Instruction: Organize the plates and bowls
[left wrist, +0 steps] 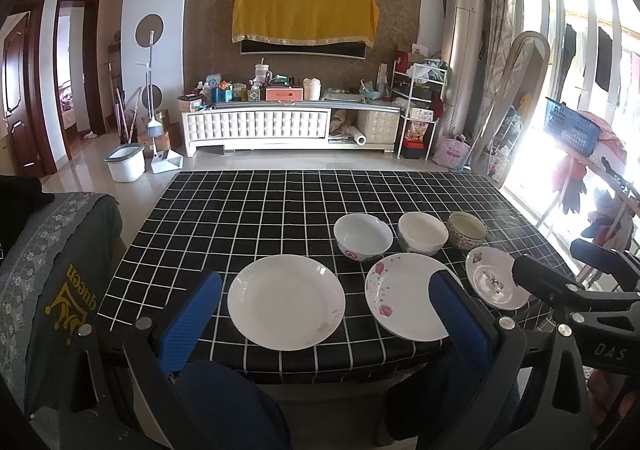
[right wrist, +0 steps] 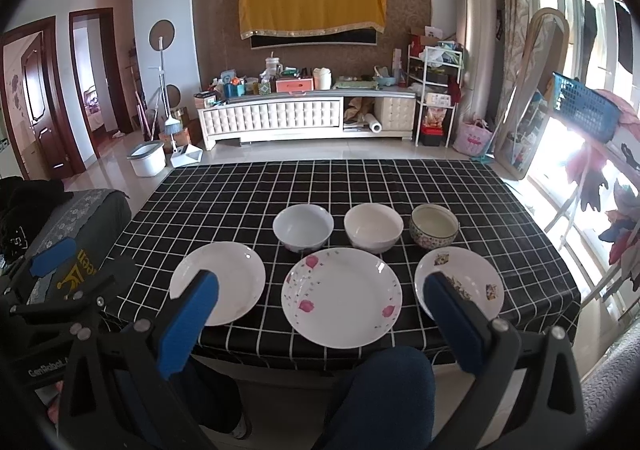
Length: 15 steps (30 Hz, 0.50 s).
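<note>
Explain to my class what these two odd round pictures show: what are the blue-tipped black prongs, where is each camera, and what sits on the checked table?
The prongs belong to two hand-held grippers; a person holds one in each hand, and each carries a wide-angle camera looking along its fingers. One picture is from the left gripper, the other from the right gripper. Both are open and hold nothing.

On the black-and-white checked tablecloth lie three plates in front: a plain white plate, a larger white plate with pink flowers and a small white plate with dark motifs. Behind stand three bowls: a white bowl, a cream bowl and a patterned bowl. Nothing is stacked yet.
</note>
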{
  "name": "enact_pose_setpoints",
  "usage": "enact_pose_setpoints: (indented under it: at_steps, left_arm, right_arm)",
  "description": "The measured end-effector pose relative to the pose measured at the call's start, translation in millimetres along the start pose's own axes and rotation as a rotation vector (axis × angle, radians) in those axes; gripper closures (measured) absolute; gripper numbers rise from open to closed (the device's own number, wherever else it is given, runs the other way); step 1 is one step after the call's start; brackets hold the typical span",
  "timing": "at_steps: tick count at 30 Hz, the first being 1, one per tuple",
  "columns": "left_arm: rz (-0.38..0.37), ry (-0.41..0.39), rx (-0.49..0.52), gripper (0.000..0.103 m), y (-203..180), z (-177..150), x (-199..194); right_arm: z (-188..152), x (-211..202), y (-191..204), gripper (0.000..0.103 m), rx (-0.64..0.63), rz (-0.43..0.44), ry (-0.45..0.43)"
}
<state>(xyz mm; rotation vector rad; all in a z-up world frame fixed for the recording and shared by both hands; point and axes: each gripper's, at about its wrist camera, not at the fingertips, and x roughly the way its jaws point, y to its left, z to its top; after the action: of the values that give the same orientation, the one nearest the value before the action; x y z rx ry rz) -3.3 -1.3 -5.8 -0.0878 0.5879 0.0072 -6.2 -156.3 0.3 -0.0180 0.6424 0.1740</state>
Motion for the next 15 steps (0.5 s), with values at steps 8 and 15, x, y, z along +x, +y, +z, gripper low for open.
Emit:
enact_pose_setpoints:
  at_steps: [8,15]
  left_arm:
    - [0.020,-0.007,0.010,0.000,5,13,8]
    - [0.046,0.010,-0.010,0.000,25,29,26]
  right_arm:
    - [18,7,8,0.000,-0.056,0.005,-0.058]
    - [35,30,18,0.000,-0.076,0.045,-0.047]
